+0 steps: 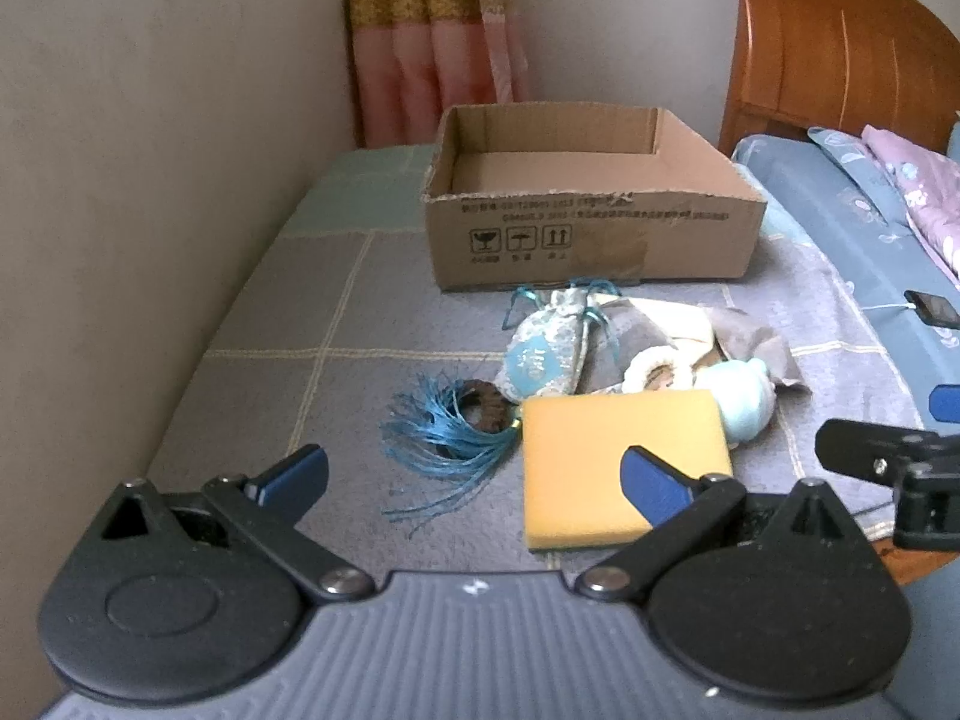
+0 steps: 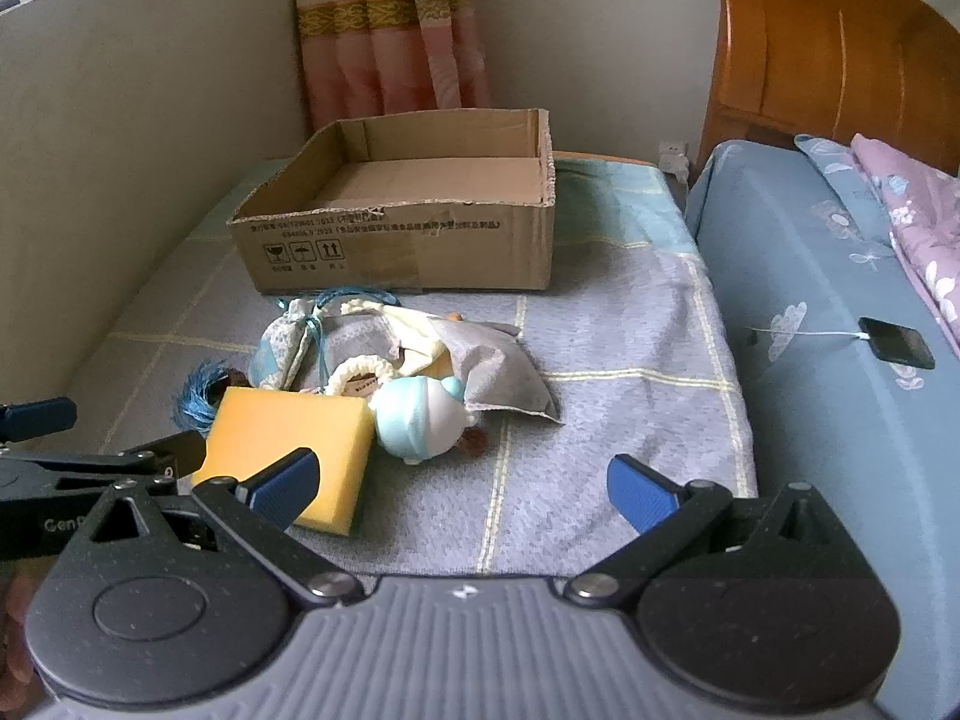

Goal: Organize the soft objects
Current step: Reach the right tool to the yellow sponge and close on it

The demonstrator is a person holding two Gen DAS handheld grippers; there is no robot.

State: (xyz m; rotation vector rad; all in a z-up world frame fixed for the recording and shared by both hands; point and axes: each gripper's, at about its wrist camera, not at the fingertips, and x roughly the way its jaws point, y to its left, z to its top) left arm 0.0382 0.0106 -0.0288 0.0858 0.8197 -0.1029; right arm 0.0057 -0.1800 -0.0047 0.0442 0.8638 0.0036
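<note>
left tongs: spread wide, holding nothing | right tongs: spread wide, holding nothing, alongside

We see our left gripper w/ a ribbed grey plastic body, a small white logo at its top edge, two round matte-black pivot housings either side, black link arms w/ silver screws, and blue textured finger pads. Our right gripper looks identical. Beside its left housing, white "Gen" lettering on black, plus a bit of skin.
</note>
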